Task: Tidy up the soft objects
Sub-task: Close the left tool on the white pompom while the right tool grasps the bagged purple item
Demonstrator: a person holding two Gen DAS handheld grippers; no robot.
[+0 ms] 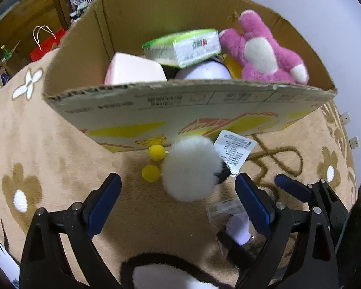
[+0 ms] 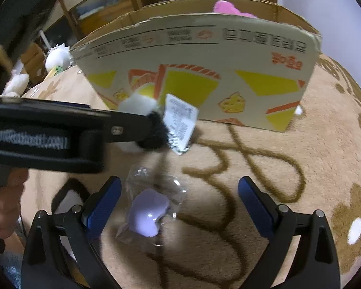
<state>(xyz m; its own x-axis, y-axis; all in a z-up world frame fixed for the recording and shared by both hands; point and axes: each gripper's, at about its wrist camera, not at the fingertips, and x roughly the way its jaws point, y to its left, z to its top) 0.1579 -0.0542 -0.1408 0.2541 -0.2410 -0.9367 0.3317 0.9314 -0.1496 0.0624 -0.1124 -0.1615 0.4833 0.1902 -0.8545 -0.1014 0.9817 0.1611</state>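
A white fluffy plush (image 1: 191,168) with yellow pompoms (image 1: 154,163) and a paper tag (image 1: 235,150) lies on the beige rug in front of a cardboard box (image 1: 180,106). My left gripper (image 1: 178,187) is open, its jaws either side of the plush without touching it. The box holds a pink plush bear (image 1: 264,50), a green tissue pack (image 1: 183,47), a pink cushion (image 1: 134,69) and a lilac toy (image 1: 204,71). My right gripper (image 2: 179,195) is open above a small lilac toy in clear wrapping (image 2: 148,214). The plush (image 2: 137,104) also shows there, behind the left gripper's arm.
The box (image 2: 204,55) stands on a beige flower-patterned rug (image 2: 300,168). A red paper bag (image 1: 47,45) and wooden shelves (image 1: 24,19) are at the back left. A white plush (image 2: 57,56) lies off the rug at left. The wrapped lilac toy (image 1: 238,226) lies by my left gripper's right jaw.
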